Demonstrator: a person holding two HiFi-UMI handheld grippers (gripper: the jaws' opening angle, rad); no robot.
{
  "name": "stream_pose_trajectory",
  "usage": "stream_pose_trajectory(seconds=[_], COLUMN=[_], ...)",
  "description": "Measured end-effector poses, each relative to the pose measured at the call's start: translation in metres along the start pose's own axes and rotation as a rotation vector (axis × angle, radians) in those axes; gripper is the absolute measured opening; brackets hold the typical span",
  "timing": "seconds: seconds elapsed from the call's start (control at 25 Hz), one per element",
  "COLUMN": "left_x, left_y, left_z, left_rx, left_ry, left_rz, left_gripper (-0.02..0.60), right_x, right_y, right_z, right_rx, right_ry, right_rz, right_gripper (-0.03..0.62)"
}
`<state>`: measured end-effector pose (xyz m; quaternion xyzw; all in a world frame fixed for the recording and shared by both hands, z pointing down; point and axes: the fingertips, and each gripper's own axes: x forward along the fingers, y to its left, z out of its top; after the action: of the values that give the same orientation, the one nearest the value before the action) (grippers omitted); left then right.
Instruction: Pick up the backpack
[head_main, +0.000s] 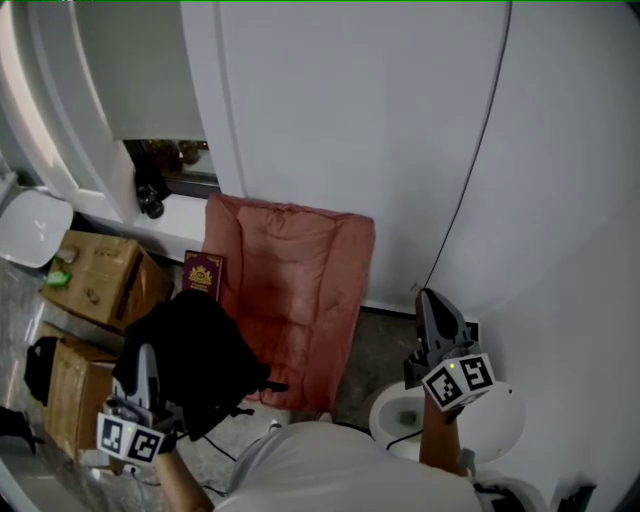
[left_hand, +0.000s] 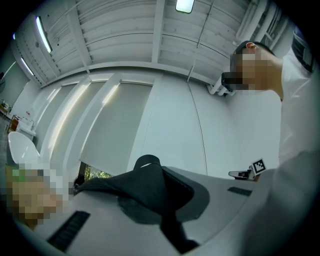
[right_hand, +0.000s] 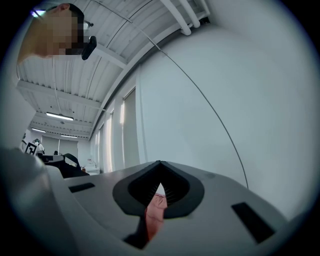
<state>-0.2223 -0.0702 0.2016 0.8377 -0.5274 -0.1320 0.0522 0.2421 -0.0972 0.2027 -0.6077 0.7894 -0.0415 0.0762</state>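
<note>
The head view alone gives the layout: the black backpack (head_main: 200, 360) sits at about 7 o'clock in the frame, bunched against the lower left corner of a pink cushion (head_main: 295, 300) that leans on the white wall (head_main: 400, 120). The left claw (head_main: 148, 362) comes up from 7 o'clock with its tip buried in the backpack's left side, so the bag spreads from the claw toward 1 o'clock. Whether the bag hangs clear of the floor (head_main: 375, 350) is hard to judge from so steep an angle; it may be lifted. Cardboard boxes (head_main: 95, 280) stand at 9 o'clock, and a dark red booklet (head_main: 203, 272) is propped just beside the cushion's left edge, at 12 o'clock from the bag.

The left gripper view shows what the head view hides: the jaws are closed tight on the backpack's black fabric, with a strap loop (left_hand: 148, 161) rising at 12 o'clock above them.

The right claw (head_main: 430, 300) is at 4 o'clock in the head view, well apart from the backpack and near a white round object (head_main: 500, 420). Its own view shows the jaws closed tip to tip with nothing gripped. Only a sliver of the pink cushion shows through the gap behind the tips, and the backpack is a small dark shape at 9 o'clock
</note>
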Motion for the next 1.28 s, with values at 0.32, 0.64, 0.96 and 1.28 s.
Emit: stream_pose_trajectory(seconds=[0.32,0.64,0.96,1.28], left_x=[-0.005,-0.01,-0.018,-0.028], left_y=[-0.002,-0.005,-0.004,0.001], left_z=[0.003,-0.003,-0.001,-0.007], left_rx=[-0.002,-0.003,-0.016,-0.032], left_ry=[0.0,0.016,0.002,0.0], left_rz=[-0.02,-0.033,-0.046,-0.039], left_gripper=[0.02,0.02,0.02,0.02], right_x=[-0.002,-0.008,-0.015,-0.025], right_y=[0.014,0.03,0.042,0.045], right_z=[-0.004,-0.013,-0.022,-0.019], right_rx=[-0.043,-0.071,-0.076,-0.097], right_ry=[0.019,0.034,0.048,0.049], right_rz=[0.015,0.041,0.043,0.02], right_gripper=[0.021,0.021,0.021,0.021])
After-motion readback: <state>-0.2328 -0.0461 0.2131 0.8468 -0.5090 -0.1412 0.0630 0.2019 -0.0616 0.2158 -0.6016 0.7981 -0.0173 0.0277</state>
